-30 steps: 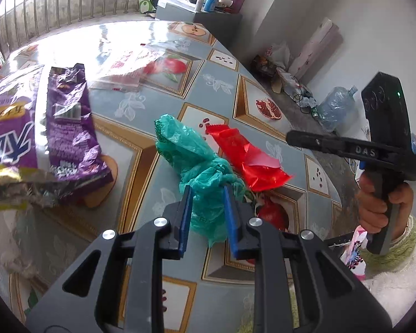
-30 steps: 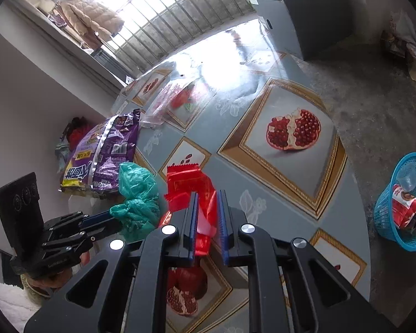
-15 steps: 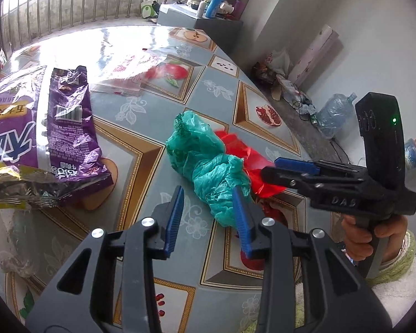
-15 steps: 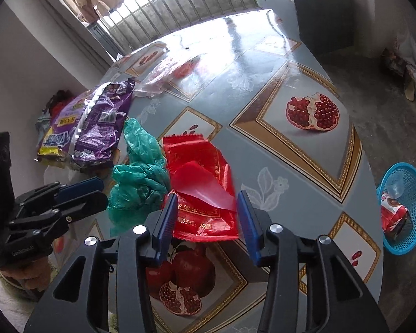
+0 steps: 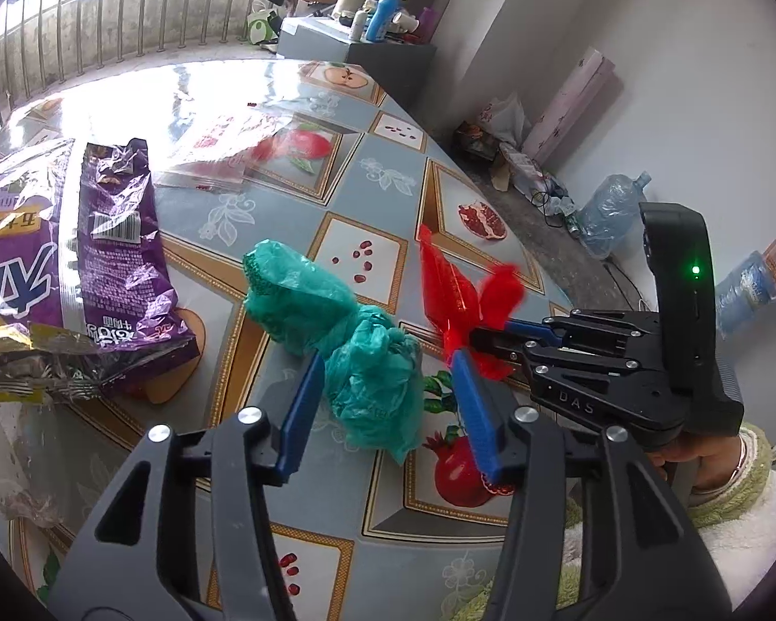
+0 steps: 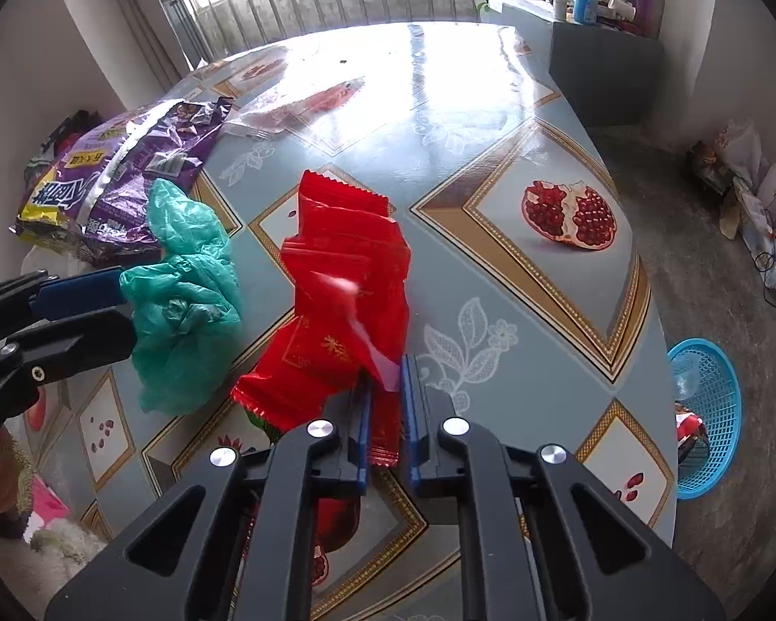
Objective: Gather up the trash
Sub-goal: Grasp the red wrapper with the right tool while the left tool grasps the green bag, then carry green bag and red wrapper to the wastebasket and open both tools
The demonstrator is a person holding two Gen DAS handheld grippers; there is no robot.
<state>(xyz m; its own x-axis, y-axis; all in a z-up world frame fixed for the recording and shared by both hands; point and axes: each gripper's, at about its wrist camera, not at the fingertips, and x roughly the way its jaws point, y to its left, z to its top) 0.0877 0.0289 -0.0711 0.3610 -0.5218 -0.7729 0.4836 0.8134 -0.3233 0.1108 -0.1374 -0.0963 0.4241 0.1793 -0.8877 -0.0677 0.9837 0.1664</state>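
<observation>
A crumpled green plastic bag (image 5: pixel 357 341) lies on the table between the wide-apart jaws of my left gripper (image 5: pixel 388 370), which is open around its near end. My right gripper (image 6: pixel 386 385) is shut on the near edge of a red foil wrapper (image 6: pixel 346 300) and lifts it off the table; it shows in the left wrist view (image 5: pixel 460 295) too, held by the right gripper (image 5: pixel 483 336). The green bag (image 6: pixel 181 300) lies left of the wrapper, with the left gripper (image 6: pixel 98 305) beside it.
A purple snack bag (image 5: pixel 103 259) lies at the table's left, with a clear plastic sleeve (image 5: pixel 233 150) behind it. A blue mesh basket (image 6: pixel 709 414) with trash stands on the floor at the right, below the table edge (image 6: pixel 657 321).
My left gripper let go of the green bag and opened wide around it. My right gripper opened over the red wrapper, then shut on its near edge and raised it.
</observation>
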